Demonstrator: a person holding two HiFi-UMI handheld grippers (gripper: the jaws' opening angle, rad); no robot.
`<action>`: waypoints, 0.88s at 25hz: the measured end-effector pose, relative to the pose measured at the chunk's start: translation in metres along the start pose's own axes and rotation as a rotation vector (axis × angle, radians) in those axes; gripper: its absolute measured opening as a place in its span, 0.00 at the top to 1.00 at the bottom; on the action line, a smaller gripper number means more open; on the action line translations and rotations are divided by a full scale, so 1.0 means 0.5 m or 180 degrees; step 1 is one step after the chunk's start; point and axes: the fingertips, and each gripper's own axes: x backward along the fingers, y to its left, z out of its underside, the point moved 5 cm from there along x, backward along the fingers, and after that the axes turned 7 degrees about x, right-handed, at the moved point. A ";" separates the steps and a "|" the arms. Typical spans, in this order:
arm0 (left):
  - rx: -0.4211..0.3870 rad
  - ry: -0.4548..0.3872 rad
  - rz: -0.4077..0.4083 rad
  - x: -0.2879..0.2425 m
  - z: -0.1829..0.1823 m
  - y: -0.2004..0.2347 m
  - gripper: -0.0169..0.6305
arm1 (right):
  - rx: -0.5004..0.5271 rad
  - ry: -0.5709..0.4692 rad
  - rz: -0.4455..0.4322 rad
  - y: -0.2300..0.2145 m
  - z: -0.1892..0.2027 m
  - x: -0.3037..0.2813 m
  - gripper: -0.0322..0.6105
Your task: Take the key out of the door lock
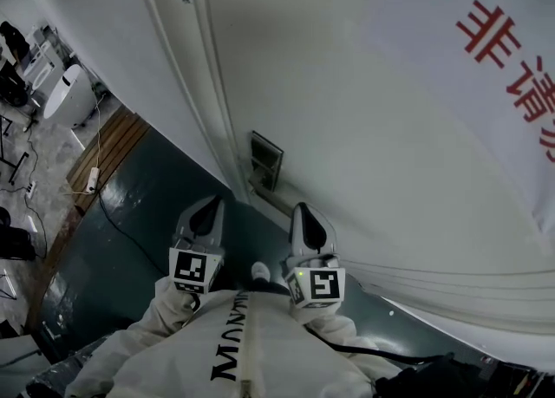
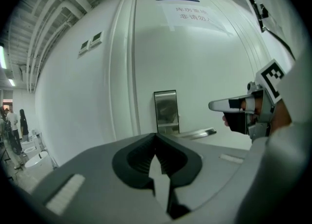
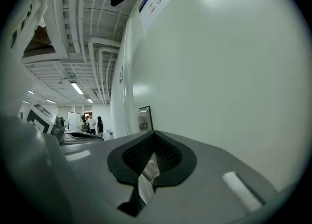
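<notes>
Left claw (image 2: 157,142) is closed and empty. Right claw (image 3: 153,139) pinches what looks like the key (image 3: 150,169), away from the lock plate (image 2: 165,111), so removal seems done.

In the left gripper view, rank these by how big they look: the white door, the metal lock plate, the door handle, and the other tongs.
1. Door, which fills most of the view.
2. Right tongs, though being close to the camera makes them look bigger.
3. Lock plate.
4. Door handle, just a thin bar.

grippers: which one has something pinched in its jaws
The right gripper: a small silvery metal piece, probably the key, sits pinched between its jaws. The left gripper is shut on nothing.
</notes>
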 end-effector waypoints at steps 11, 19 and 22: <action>-0.0079 0.0073 0.0776 -0.082 0.000 0.064 0.97 | -0.0035 0.0128 0.0913 0.025 0.011 -0.007 0.95; -0.0068 0.0175 0.1348 -0.103 0.023 0.103 0.97 | -0.0086 0.0199 0.1453 0.092 0.026 -0.008 0.95; -0.0063 0.0195 0.1517 -0.109 0.029 0.114 0.97 | -0.0112 0.0238 0.1581 0.119 0.033 -0.009 0.95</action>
